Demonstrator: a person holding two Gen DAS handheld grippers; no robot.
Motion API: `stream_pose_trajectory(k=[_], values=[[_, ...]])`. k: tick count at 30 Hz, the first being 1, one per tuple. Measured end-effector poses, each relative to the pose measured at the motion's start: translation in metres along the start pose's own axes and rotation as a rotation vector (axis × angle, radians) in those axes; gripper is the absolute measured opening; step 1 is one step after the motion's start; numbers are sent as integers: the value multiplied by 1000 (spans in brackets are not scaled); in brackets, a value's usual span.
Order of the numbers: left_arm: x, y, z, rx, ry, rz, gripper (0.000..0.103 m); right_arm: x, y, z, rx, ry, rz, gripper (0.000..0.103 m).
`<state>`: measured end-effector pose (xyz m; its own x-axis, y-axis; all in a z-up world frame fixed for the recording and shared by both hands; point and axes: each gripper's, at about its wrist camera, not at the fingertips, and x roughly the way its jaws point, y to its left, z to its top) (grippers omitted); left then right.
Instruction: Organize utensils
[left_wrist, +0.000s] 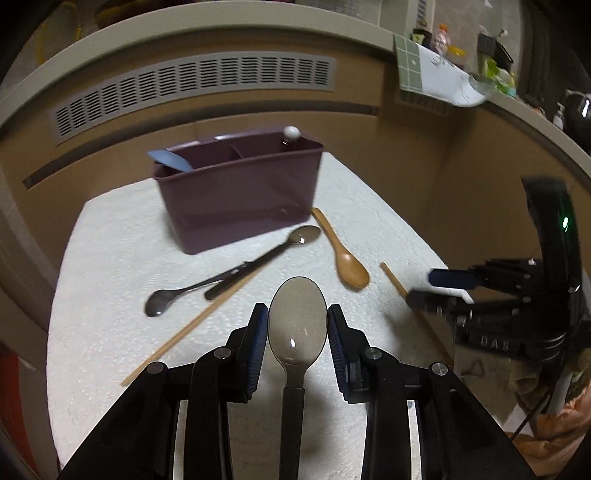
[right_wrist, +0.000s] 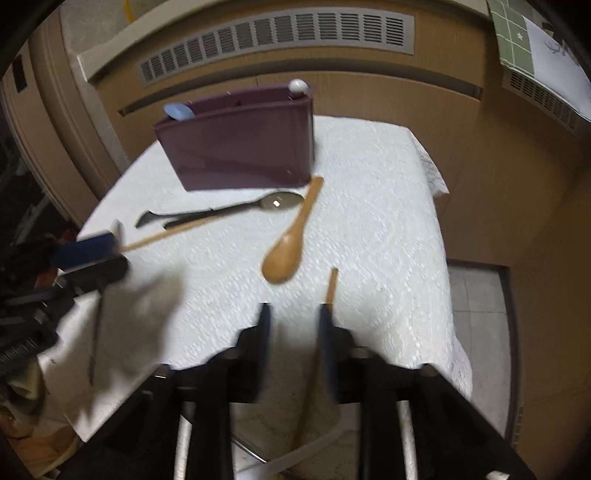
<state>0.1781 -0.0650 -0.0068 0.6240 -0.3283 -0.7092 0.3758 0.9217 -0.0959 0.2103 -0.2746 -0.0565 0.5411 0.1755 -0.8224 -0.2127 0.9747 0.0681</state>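
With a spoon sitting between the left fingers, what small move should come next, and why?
Probably carry the left hand-held gripper forward and up toward the purple caddy. The metal spoon sits bowl-forward between its fingers, whose pads look slightly apart from the bowl, so a firm grip is uncertain. The caddy's compartments stand open at the top.

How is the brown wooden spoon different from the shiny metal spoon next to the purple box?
The brown wooden spoon is matte; the shiny metal spoon reflects light. The wooden spoon's handle reaches toward the purple plastic box, bowl away from it; the metal spoon's bowl lies nearest the box. Both lie flat on the white cloth, untouched by either gripper.
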Motion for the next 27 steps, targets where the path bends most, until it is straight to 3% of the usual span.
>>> stream_pose_trajectory(k=[1, 3, 5, 7, 10, 12, 20, 24, 27], values=[[-5, 5, 2, -19, -16, 3, 34, 2, -2, -2, 12, 1, -7, 57], [-10, 14, 0, -58, -43, -10, 34, 12, -8, -3, 49, 29, 0, 56], [-8, 20, -2, -90, -58, -24, 34, 25, -10, -1, 78, 60, 5, 41], [-6, 25, -4, -107, -65, -26, 34, 41, -5, 2, 61, 96, -53, 27], [-8, 31, -5, -130, -72, -28, 34, 42, 3, 6, 31, 86, -87, 6], [-13, 35, -6, -145, -81, -30, 34, 32, 6, 10, 34, 66, -62, 5], [-41, 37, 11, -167, -173, -37, 34, -48, 27, 40, 14, -150, 75, 5], [-52, 38, 29, -181, -237, -39, 34, -65, 31, 54, 25, -219, 109, 5], [-65, 40, 61, -187, -320, -45, 34, -85, 32, 77, 25, -294, 131, 5]])
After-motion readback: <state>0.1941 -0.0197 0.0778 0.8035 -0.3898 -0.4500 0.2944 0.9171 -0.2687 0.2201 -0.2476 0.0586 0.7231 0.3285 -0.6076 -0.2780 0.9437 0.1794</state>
